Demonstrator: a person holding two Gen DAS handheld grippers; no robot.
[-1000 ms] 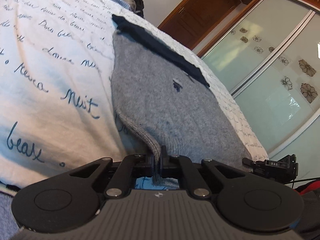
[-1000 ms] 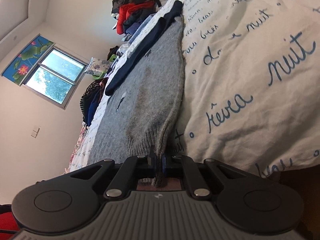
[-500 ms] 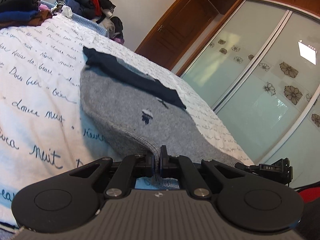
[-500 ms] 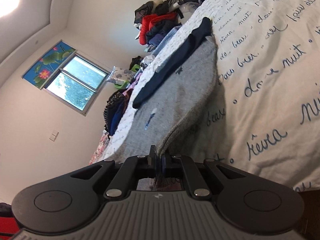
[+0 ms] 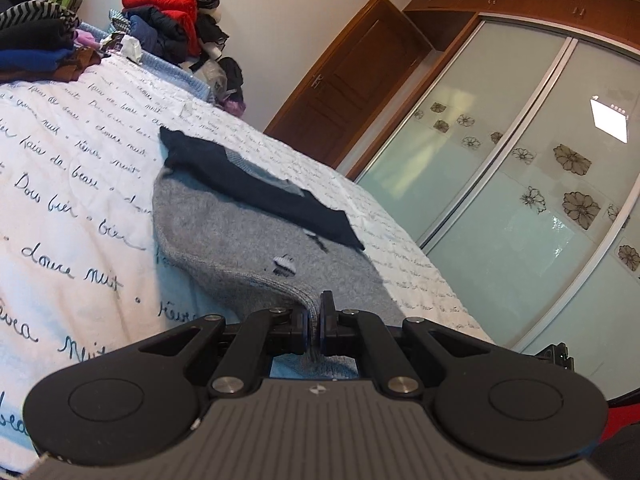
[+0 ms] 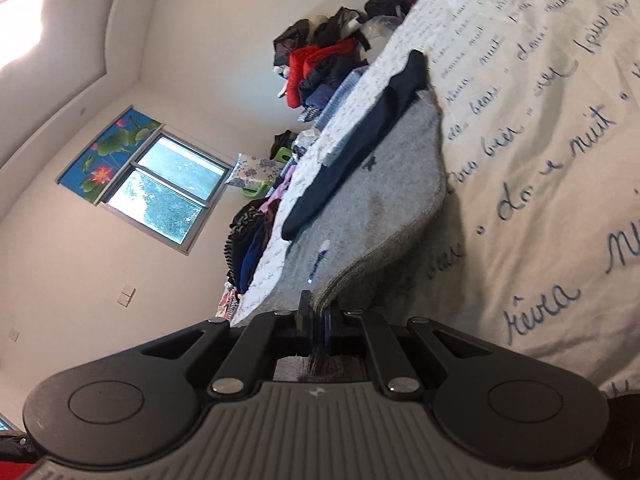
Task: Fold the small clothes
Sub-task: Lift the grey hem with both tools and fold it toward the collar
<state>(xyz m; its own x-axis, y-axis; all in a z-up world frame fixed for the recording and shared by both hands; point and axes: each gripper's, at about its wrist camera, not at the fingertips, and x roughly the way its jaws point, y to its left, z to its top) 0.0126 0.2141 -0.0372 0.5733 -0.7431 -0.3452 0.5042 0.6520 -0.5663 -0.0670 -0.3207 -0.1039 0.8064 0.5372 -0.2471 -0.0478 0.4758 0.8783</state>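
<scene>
Now lifted since a second ago — near hem of grey sweater (image 5: 240, 240) | left tool (image 5: 315, 322), right tool (image 6: 315, 320) both clamped tight on hem | far part resting on bed (image 5: 60, 200) — likely ready for fold toward navy collar.

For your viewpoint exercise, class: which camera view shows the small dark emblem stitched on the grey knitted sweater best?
The left wrist view: the dark emblem faces the camera on the grey knitted sweater, its stripes visible. In the right wrist view the emblem lies edge-on, a thin blue streak.
</scene>
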